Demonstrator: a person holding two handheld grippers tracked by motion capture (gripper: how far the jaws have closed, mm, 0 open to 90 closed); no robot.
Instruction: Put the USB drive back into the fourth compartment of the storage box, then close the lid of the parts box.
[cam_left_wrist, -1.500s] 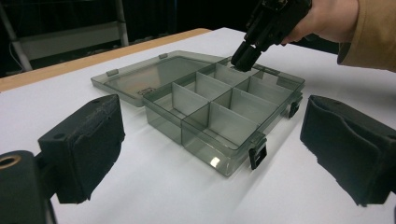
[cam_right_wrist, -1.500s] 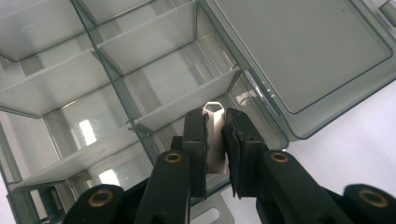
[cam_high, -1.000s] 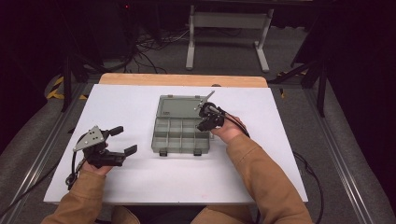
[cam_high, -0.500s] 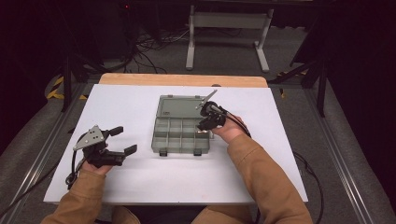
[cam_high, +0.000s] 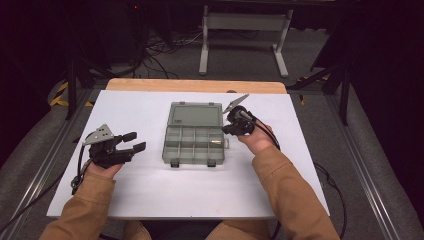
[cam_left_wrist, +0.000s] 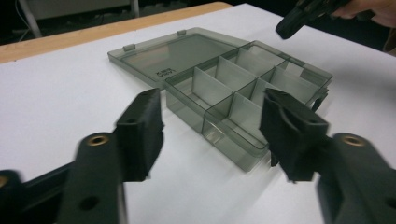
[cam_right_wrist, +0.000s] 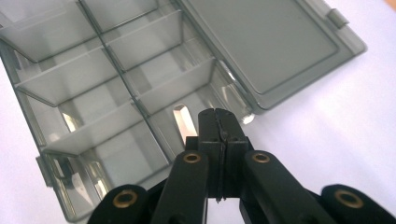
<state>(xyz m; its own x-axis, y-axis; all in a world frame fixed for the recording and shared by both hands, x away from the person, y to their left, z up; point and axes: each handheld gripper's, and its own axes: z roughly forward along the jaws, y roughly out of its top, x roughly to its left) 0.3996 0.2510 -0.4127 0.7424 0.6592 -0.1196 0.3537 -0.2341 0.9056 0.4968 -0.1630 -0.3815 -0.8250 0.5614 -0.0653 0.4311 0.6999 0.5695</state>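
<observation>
Translucent grey-green plastic compartment box lies near the middle of the white table, lid folded fully open and flat on the far side, two latches on the near edge. Divider walls split the tray into small cells.

Right gripper: held over the right edge of the box, at the junction of tray and lid. In the right gripper view its jaws are pressed together with nothing visible between them, tips above the cell nearest the hinge. A small pale metallic piece lies in that cell, just beside the jaw tips; in the high view it shows as a short light object in the right-hand column. What it is, cannot tell.

Left gripper: rests low over the table, well apart from the box on its left, jaws spread wide and holding nothing. The left gripper view looks between them at the box's near corner.
</observation>
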